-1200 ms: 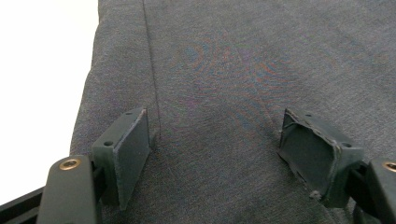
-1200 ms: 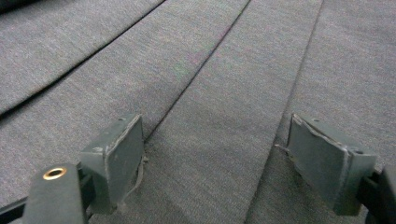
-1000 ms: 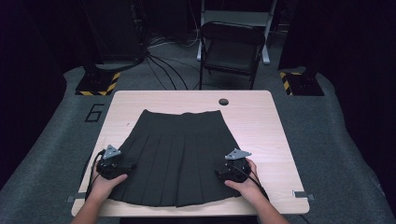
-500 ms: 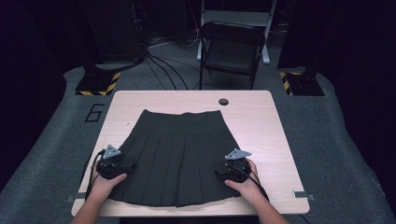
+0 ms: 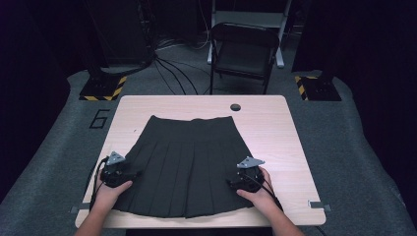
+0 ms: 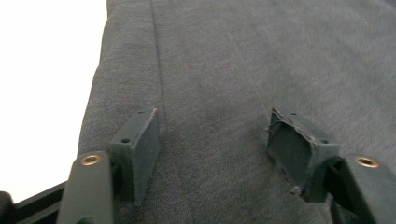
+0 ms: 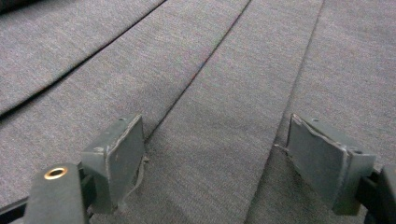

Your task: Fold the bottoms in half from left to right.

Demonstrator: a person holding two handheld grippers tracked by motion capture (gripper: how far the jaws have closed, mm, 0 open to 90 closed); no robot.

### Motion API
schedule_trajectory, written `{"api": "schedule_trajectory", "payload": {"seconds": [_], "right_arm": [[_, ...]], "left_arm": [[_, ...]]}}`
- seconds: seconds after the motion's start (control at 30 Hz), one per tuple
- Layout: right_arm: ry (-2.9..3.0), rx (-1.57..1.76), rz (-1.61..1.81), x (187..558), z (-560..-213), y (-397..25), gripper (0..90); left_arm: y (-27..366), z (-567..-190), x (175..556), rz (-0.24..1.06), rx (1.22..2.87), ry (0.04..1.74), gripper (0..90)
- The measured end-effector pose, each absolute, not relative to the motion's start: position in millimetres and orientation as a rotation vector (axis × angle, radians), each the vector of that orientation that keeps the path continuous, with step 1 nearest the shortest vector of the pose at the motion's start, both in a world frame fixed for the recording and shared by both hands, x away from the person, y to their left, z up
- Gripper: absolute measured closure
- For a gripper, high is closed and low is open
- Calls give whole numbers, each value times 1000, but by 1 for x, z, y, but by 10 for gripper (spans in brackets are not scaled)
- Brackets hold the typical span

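On the skirt (image 5: 189, 164), both open grippers remain unmoved since before.

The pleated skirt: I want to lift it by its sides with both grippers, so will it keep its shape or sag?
The skirt lies flat and thin on the table, so it will probably droop between the left gripper and right gripper. It looks light. Its woven surface looks matte, so the open jaws should hold without much slipping, though the pleats may fan out.
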State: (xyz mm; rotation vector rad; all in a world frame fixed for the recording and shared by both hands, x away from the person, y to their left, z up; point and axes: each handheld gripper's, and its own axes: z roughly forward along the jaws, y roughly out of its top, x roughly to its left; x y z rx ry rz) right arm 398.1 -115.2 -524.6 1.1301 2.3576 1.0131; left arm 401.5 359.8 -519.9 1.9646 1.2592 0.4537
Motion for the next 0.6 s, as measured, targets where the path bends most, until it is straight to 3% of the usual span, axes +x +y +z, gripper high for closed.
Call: {"api": "schedule_trajectory", "payload": {"seconds": [0.37, 0.6], "right_arm": [[2359, 1126, 1012, 398, -525, -115, 188], [2363, 1115, 1008, 398, -525, -116, 188]], "left_arm": [[345, -486, 417, 447, 1951, 1230, 411], [353, -481, 431, 405, 1842, 1299, 447]]}}
